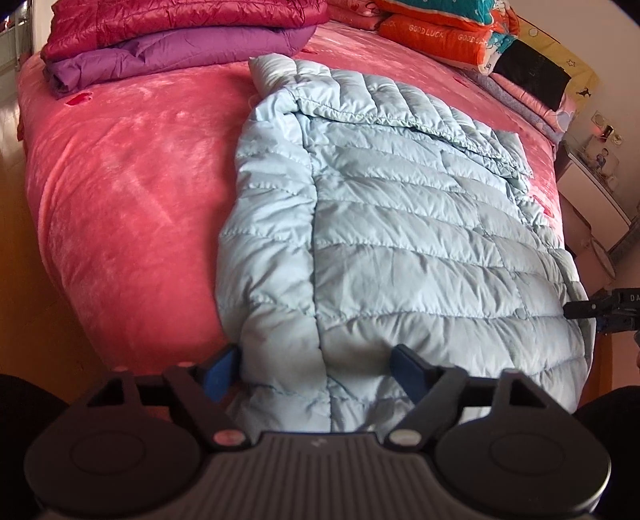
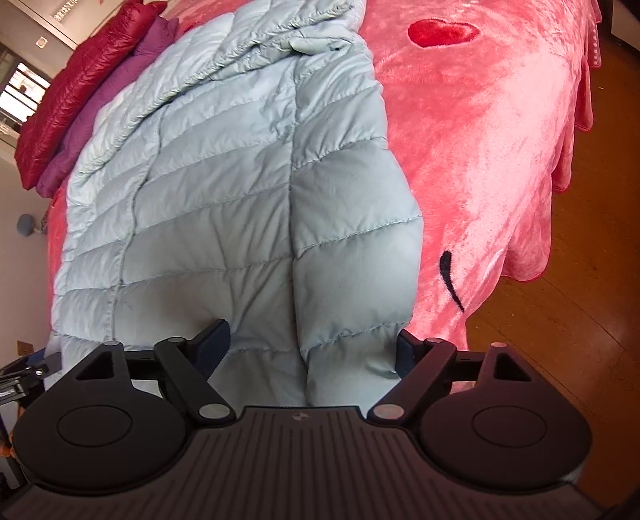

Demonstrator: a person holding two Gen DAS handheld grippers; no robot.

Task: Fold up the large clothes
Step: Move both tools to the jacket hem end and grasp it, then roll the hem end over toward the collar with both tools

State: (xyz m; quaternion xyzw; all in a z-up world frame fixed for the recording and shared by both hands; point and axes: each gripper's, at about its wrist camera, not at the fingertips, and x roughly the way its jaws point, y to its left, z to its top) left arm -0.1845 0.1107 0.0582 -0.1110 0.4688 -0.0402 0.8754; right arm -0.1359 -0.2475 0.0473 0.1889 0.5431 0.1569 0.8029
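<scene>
A light blue quilted down jacket (image 1: 384, 224) lies lengthwise on the pink bed, its sides folded in, its near hem hanging over the bed's edge. My left gripper (image 1: 316, 372) is open, its blue-padded fingers either side of the hem's left corner. In the right wrist view the jacket (image 2: 224, 192) fills the middle. My right gripper (image 2: 312, 352) is open, its fingers either side of the hem's right corner. The right gripper also shows at the right edge of the left wrist view (image 1: 600, 310).
A pink fleece blanket (image 1: 120, 192) covers the bed. A folded red jacket (image 1: 180, 24) lies on a folded purple one (image 1: 168, 56) at the far left. Folded orange and teal bedding (image 1: 440, 28) is at the far right. The wooden floor (image 2: 560, 312) is beside the bed.
</scene>
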